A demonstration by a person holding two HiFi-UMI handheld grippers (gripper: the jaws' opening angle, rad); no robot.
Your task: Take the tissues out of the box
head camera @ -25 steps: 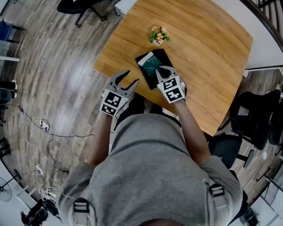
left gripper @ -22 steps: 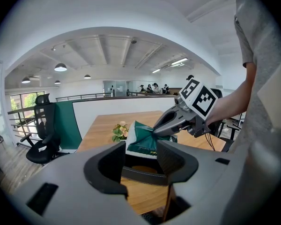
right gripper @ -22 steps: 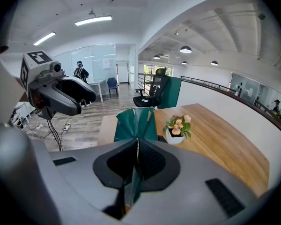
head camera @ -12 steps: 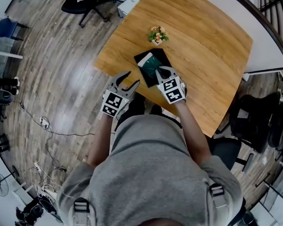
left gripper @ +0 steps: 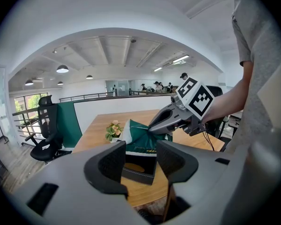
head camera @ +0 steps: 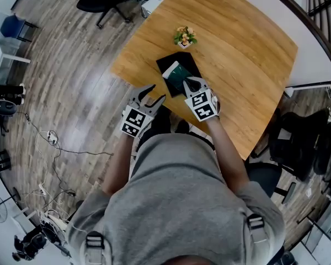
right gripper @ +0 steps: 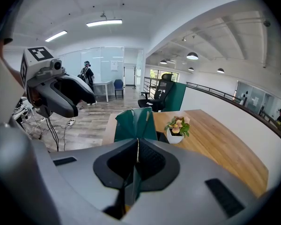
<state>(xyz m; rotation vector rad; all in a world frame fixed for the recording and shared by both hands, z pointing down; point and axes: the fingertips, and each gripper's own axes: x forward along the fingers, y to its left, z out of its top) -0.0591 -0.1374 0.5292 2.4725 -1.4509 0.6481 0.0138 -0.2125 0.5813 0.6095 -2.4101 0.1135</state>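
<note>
An open office with a grey wood-plank floor (head camera: 71, 76); a light wooden tabletop (head camera: 237, 48) fills the upper middle. At the tabletop's near edge, the left gripper (head camera: 154, 94) hangs with its fingers (left gripper: 107, 165) spread wide, gripping nothing. Just right of it, a black tissue box (head camera: 166, 66) lies on the tabletop, near a small flower pot (head camera: 185, 36). A green tissue pack (head camera: 178, 79) rises from the box, pinched between the closed fingers (right gripper: 152, 161) of the right gripper (head camera: 192, 83).

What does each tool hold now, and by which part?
The right tool pinches the green tissue pack by its upper edge; the left tool is open and holds nothing.
</note>
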